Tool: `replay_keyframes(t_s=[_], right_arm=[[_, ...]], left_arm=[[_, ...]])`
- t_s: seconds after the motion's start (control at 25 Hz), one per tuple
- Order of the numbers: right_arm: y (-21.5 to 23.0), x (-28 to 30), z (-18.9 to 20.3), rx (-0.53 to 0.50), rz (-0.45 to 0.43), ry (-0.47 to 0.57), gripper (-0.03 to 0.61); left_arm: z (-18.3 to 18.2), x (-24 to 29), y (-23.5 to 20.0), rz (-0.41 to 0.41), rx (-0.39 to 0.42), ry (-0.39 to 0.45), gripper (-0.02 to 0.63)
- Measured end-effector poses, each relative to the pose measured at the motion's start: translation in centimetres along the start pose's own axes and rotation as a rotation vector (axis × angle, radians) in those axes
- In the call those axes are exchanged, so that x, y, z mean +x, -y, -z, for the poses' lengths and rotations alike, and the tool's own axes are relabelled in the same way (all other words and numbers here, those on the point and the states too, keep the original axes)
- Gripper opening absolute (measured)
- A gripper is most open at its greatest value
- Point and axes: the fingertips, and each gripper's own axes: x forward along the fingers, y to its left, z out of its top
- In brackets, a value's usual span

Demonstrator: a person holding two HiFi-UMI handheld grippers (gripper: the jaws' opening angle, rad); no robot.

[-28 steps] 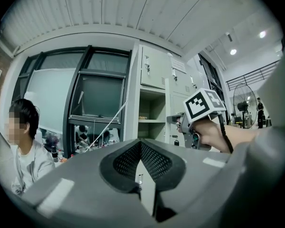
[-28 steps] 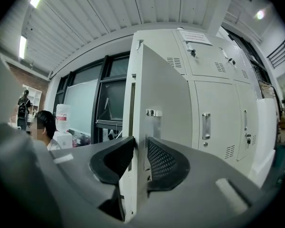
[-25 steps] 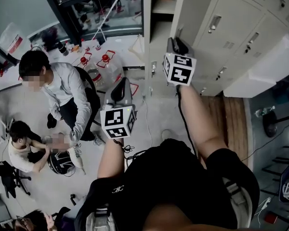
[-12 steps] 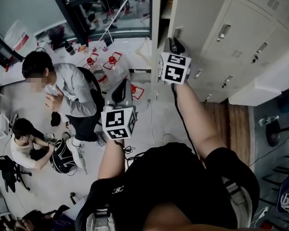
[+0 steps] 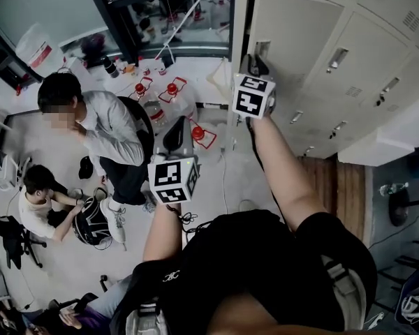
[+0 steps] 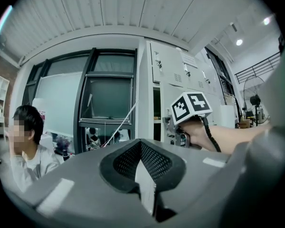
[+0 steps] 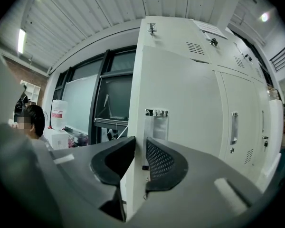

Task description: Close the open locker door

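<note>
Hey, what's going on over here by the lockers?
A person holds a gripper in each hand. The right gripper has just been closing its fingers on the free edge of the open locker door, which sits between them; the door is not yet shut. The left gripper hangs back, shut and empty.

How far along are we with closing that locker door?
Done: the right gripper has the free edge of the locker door between its jaws, which have just been closing on it. In hand: the swing; the door is ajar, the open compartment showing beside it. Remaining: bring it flush with the neighbouring doors, then release. The left gripper is shut, empty.
</note>
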Motion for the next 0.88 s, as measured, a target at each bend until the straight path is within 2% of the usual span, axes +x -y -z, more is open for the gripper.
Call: replay_keyframes(t_s=[0.28, 0.4, 0.44, 0.64, 0.88], right_arm=[[-0.4, 2.7, -0.3, -0.016, -0.001, -0.004, 0.083], [-0.2, 3.7, -0.2, -0.001, 0.026, -0.018, 0.077], [0.2, 4.1, 0.0, 0.013, 0.042, -0.030, 0.011], [1.7, 7.0, 0.8, -0.014, 0.018, -0.036, 0.011], [2.7, 8.6, 1.1, 0.013, -0.002, -0.042, 0.011]], left_arm=[[-0.6, 0.9, -0.8, -0.039, 0.005, 0.002, 0.000], [-0.6, 1.3, -1.3, -0.061, 0.006, 0.001, 0.000], [-0.6, 1.4, -1.4, -0.068, 0.007, 0.001, 0.000], [-0.7, 2.2, -1.9, -0.098, 0.006, 0.001, 0.000], [-0.4, 3.0, -1.7, -0.119, 0.007, -0.001, 0.000]])
